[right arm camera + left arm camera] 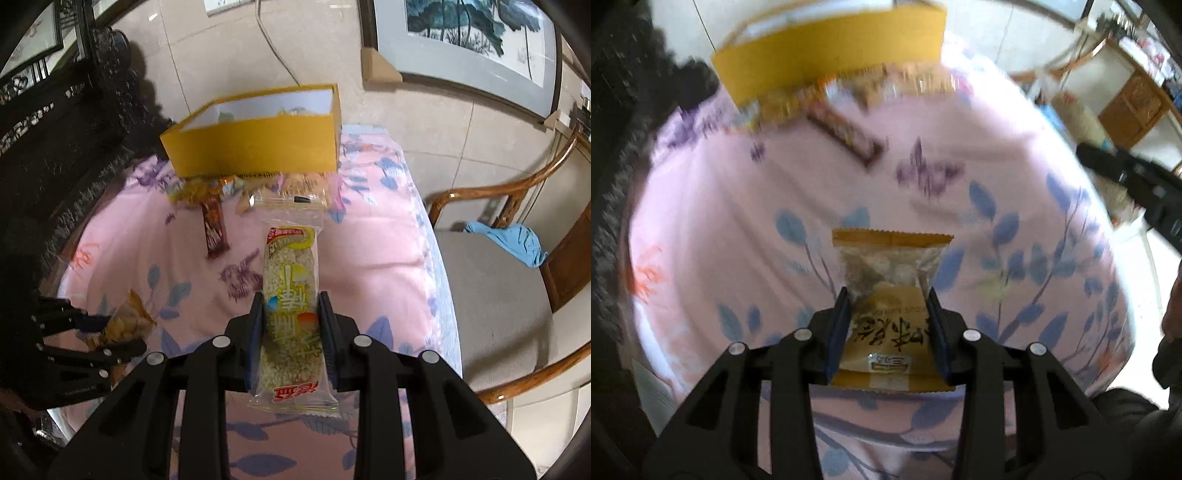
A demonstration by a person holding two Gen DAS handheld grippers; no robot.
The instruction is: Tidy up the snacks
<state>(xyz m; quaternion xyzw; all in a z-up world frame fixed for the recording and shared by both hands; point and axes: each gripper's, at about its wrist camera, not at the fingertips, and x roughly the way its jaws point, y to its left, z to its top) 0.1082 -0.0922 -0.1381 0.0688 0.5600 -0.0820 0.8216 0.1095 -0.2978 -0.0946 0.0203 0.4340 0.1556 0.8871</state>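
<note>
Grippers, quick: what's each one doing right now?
Left hand-held gripper: shut on orange snack packet.
Right hand-held gripper: shut on rice bar.

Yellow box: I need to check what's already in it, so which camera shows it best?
The right wrist view: the yellow box is sharp, its open top and white inside visible, with some snacks peeking above the wall. In the left wrist view it is blurred, showing only its outer wall.

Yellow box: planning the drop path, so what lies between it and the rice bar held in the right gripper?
In the right wrist view, loose snack packets lie before the yellow box, beyond the rice bar in the right gripper.
</note>
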